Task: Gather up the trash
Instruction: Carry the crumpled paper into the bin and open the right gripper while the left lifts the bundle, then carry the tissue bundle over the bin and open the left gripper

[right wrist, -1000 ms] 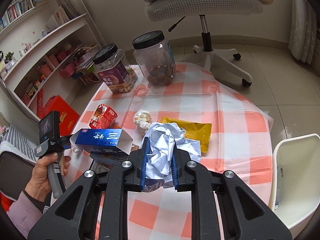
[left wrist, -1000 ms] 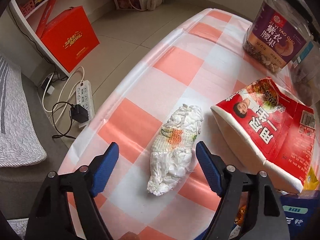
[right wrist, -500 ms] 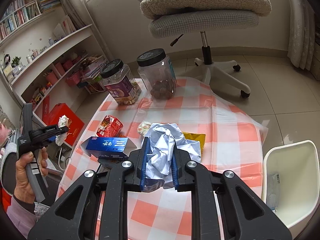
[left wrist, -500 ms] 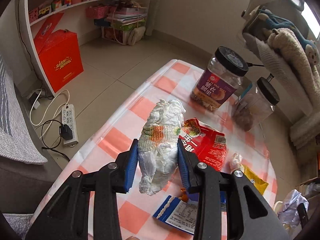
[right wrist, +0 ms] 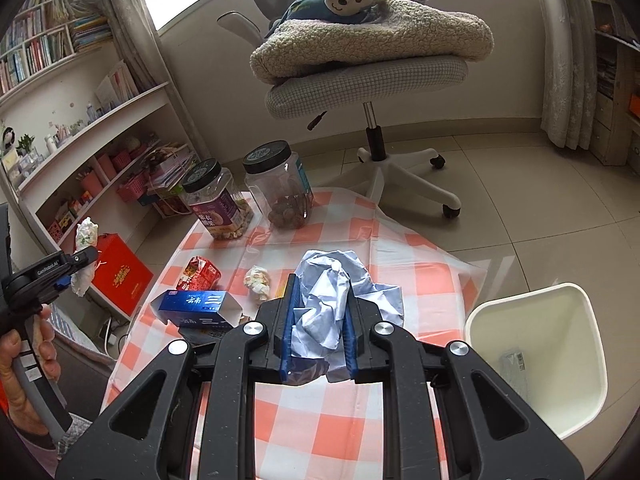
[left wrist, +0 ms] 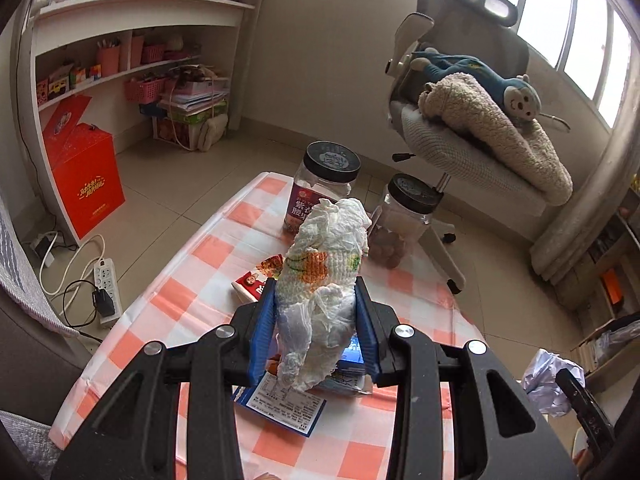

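Clearly both loads are light, soft and crushable. At frame centre the left gripper (left wrist: 316, 324) squeezes a crinkled, embossed paper towel (left wrist: 324, 276) about its middle; the right gripper (right wrist: 318, 330) pinches crumpled pale-blue paper (right wrist: 332, 300) likewise, with the smooth white plastic bin (right wrist: 536, 360) lower right.

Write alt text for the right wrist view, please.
The right gripper is shut on crumpled blue paper above a checked table with jars and wrappers; a white bin stands to its right.
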Motion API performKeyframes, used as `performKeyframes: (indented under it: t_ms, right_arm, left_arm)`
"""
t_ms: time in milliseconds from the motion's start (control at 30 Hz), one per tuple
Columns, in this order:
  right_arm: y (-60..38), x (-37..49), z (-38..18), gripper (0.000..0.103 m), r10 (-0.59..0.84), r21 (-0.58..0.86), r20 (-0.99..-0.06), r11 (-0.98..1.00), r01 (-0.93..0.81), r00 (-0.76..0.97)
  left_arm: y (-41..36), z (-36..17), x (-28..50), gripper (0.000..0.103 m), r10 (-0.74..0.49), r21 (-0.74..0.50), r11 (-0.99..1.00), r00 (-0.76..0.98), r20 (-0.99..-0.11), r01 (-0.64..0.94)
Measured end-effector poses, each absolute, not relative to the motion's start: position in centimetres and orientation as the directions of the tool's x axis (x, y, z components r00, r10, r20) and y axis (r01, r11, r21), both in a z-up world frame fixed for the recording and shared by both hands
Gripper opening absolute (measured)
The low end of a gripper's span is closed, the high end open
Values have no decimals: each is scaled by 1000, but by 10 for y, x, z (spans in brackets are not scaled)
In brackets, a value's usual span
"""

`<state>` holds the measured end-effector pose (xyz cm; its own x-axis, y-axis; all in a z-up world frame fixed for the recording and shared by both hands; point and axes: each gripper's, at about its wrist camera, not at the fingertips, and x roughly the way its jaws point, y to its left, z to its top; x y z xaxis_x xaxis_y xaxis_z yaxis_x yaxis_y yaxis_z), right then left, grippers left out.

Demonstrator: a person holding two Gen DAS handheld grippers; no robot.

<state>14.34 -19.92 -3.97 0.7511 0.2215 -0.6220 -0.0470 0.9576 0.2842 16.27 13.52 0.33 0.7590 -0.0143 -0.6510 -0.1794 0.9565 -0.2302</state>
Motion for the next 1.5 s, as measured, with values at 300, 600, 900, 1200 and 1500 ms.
performKeyframes:
  t_ms: [300,600,900,1200,1500]
  right_arm:
    - [-256,130,-39,19,97,254,-632,963,86,769]
    - [-315,114,-42,22,-28,239,-653,941,241,757]
    - [-372,84,-31,70,-199,226,-608,884,408,769]
    - [-421,55,-23,95,-323,252,-572,806,536,754]
    - [-441,38,-20,96,-387,226,-551,784,579,739]
  left_arm:
    - [75,6,166,37,-122,-237,971,764,-634,-41]
    - [7,4,168,37,-217,-231,969,744,-631,87]
    - [-76,-5,161,37,-310,-205,951,700,-644,233]
    - [-158,-26,151,37,-401,-213,909,614,-679,358]
    - [-222,-47,146,38,-467,-240,865,533,-706,440]
